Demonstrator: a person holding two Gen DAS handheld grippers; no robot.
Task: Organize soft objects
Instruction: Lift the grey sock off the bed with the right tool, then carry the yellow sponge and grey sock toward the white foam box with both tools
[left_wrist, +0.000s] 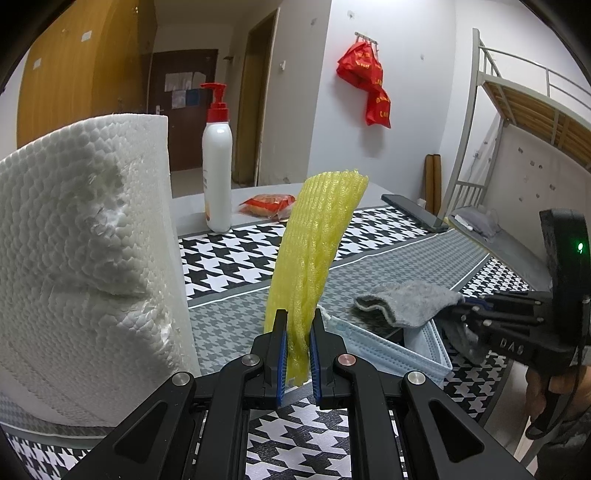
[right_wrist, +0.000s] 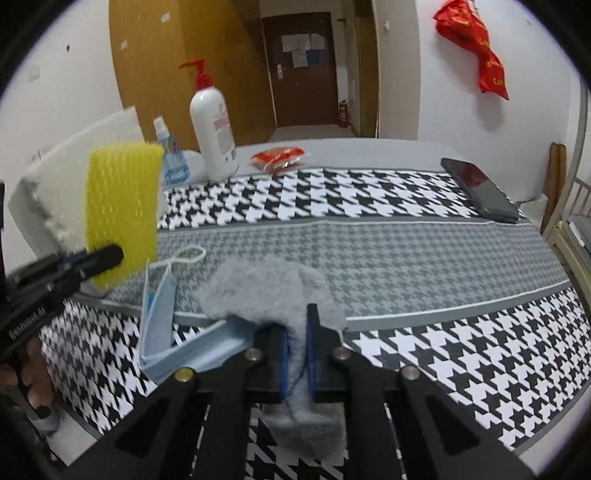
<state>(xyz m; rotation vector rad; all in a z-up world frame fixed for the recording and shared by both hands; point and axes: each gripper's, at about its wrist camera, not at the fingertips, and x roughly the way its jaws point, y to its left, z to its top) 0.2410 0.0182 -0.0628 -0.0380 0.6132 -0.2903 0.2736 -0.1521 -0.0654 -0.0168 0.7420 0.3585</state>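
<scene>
While the left gripper (left_wrist: 298, 345) pinches the lower end of a yellow foam net sleeve (left_wrist: 314, 243), that sleeve stands up through the centre of the left wrist frame, leaning slightly right, blue pads pressed into it on both sides. Over in the right wrist view, the right gripper (right_wrist: 297, 349) is clamped on a fuzzy grey sock (right_wrist: 273, 288), jaws squeezed together on the fabric at lower centre, the sock's far end lying on the cloth ahead. A pale blue face mask (right_wrist: 162, 332) sits just left of the sock, folded up on edge, its white ear loop trailing toward the upper left. All of this plays out on a black-and-white houndstooth tablecloth (right_wrist: 424, 258) with a grey band across the middle. Big paper towel roll (left_wrist: 85, 258) fills the left of the left wrist frame. Behind it, a white pump bottle (left_wrist: 218, 166) with a red top, a red snack packet (left_wrist: 267, 205), and at upper right a dark phone (left_wrist: 415, 212).
</scene>
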